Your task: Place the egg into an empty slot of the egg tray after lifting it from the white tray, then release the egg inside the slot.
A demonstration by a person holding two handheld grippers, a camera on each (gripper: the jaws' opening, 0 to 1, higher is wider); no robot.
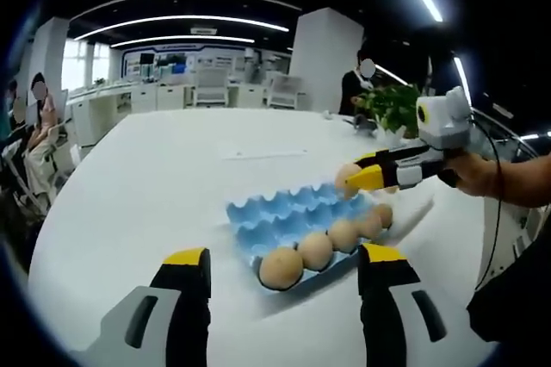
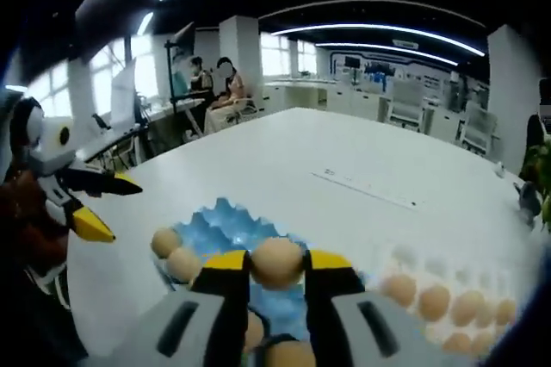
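- Left gripper view: the left hand-held gripper (image 1: 284,270) is hovering low over the white table (image 1: 155,186) with its yellow-tipped jaws spread wide and nothing between them.
- Just beyond those jaws, the blue egg tray (image 1: 275,216) is lying flat on the table, its long side running away toward the upper right; a row of eggs (image 1: 331,242) is sitting along its near edge.
- Coming in from the right, the right hand-held gripper (image 1: 366,179), held by a person's hand (image 1: 478,173), is gripping an egg (image 1: 347,177) above the far end of the egg tray, clear of the slots.
- Right gripper view: the right hand-held gripper (image 2: 277,268) is clamping the egg (image 2: 276,262) between its two yellow tips, the egg's long axis lying roughly crosswise between the jaws.
- The egg tray (image 2: 215,225) is showing directly beneath, with eggs along its left edge.
- To the right, the white tray (image 2: 405,259) is holding several more eggs.
- The left hand-held gripper (image 2: 103,203) is showing at the left edge, jaws apart.
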